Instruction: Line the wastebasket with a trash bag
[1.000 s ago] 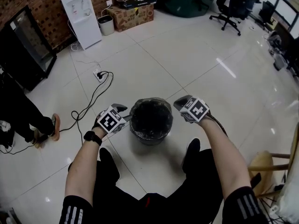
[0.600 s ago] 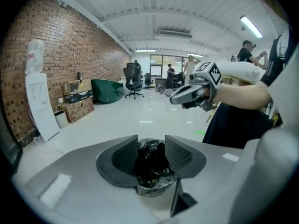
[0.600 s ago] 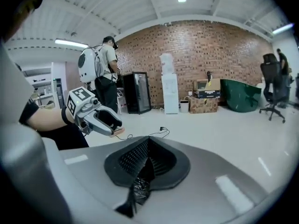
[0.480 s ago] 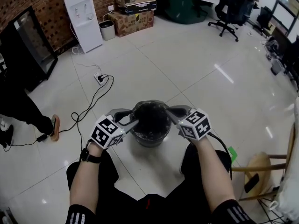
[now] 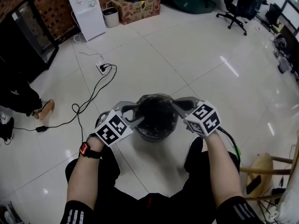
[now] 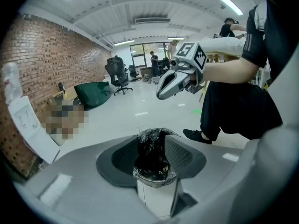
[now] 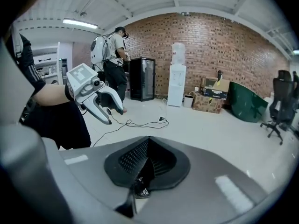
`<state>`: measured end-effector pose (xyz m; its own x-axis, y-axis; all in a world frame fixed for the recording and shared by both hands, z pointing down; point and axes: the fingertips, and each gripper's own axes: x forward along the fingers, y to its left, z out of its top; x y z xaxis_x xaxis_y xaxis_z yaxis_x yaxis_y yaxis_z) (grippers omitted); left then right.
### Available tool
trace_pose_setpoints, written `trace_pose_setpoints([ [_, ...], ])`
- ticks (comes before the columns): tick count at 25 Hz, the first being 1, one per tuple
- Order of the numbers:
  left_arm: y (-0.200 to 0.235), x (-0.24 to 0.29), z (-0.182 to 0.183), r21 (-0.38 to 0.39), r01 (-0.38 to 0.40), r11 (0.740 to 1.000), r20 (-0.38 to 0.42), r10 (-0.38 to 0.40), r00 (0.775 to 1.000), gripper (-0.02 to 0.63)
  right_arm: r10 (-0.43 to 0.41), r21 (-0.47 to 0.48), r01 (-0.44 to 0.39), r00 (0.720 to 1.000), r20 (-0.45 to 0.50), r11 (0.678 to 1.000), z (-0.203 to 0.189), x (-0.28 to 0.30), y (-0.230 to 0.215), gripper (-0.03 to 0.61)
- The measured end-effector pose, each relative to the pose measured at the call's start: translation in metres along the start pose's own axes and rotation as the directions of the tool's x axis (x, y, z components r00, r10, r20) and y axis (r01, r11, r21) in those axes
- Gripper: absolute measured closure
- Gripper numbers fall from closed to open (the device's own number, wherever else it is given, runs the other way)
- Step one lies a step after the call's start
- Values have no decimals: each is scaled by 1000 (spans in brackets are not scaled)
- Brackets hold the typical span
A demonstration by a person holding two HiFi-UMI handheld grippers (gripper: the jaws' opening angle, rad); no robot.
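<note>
The wastebasket (image 5: 156,130) stands on the floor between my feet, its white wall (image 6: 156,200) showing below a crinkled black trash bag (image 5: 155,115) that fills the inside and covers the rim. My left gripper (image 5: 135,116) hangs at the basket's left rim, open; through its gap I see the bag (image 6: 152,155) beyond, untouched by the pads. The right gripper (image 5: 177,107) is at the right rim, shut on a strip of the bag's film (image 7: 141,183). Each gripper shows in the other's view: the right gripper (image 6: 161,95) and the left gripper (image 7: 112,115).
A power strip with black cables (image 5: 103,69) lies on the tiles at the left. A wooden stool (image 5: 261,169) stands at the right. A water dispenser (image 5: 85,9), a small bin (image 5: 111,17) and cardboard boxes (image 5: 140,6) line the brick wall. Another person (image 7: 112,64) stands by a black fridge (image 7: 145,78).
Both grippers have risen and come in from beside the basket to its rim, the left at the left edge and the right at the right edge. The jaws look unchanged.
</note>
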<state>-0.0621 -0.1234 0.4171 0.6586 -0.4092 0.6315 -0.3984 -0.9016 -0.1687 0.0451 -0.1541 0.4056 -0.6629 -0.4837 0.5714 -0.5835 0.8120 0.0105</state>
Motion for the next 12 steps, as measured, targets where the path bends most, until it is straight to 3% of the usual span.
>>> trace_pose_setpoints([
  [5,-10,9,-3,17,37,999,-20,-37,999,442,4,9,-4,1000,10,1000,5,1,-3,572],
  [12,-7,8,3,16,11,1000,-5,-11,1000,442,3,-1,-3,999,-50,1000,-18,10,0,572],
])
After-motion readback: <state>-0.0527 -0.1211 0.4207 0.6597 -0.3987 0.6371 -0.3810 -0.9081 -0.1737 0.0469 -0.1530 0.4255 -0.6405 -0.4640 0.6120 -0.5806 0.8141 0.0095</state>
